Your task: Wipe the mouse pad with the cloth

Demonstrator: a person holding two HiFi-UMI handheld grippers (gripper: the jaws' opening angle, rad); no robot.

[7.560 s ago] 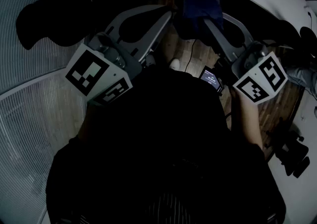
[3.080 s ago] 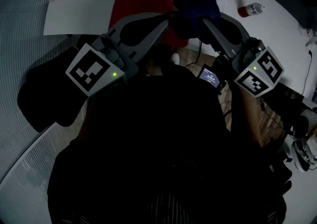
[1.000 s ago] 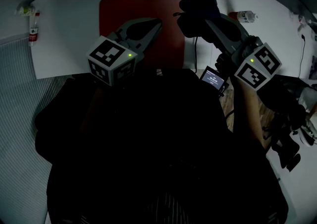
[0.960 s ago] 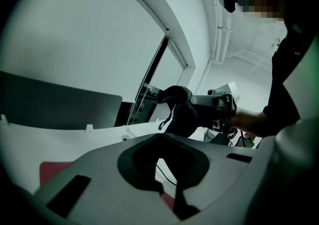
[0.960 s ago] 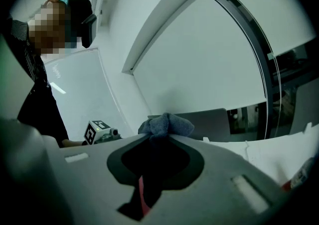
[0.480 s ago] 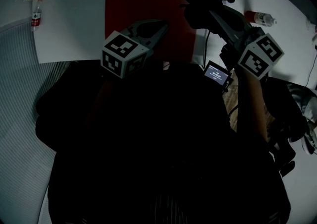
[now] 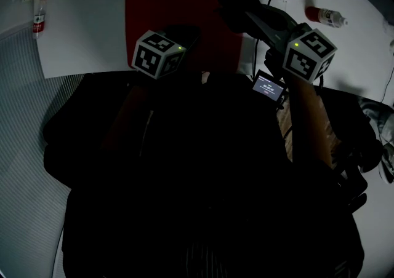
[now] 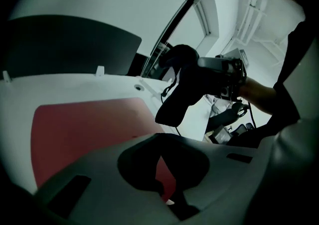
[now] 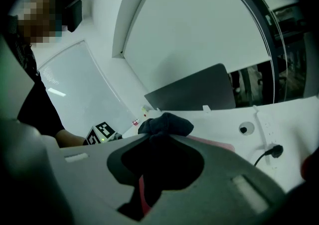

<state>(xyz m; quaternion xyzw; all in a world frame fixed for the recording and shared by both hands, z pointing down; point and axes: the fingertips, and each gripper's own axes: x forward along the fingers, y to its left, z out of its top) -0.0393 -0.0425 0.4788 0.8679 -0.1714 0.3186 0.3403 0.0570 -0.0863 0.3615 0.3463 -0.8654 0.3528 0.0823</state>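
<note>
head view: the red mouse pad (image 7: 184,0) lies on the white surface (image 7: 92,24), with the left claw (image 7: 189,34) over its near part and the right claw (image 7: 229,1) at its right edge. a bottle's (image 7: 38,17) red label and a small screen's (image 7: 268,88) writing are too small to read. left gripper view: left claw pressed together, empty, with the pad just beyond. right gripper view: right claw pinching the dark cloth (image 9: 167,123).

The mouse pad (image 7: 184,6) lies on the tabletop (image 7: 92,18); the cloth (image 7: 231,1) hangs over its right edge, a bottle (image 7: 325,16) farther right.
</note>
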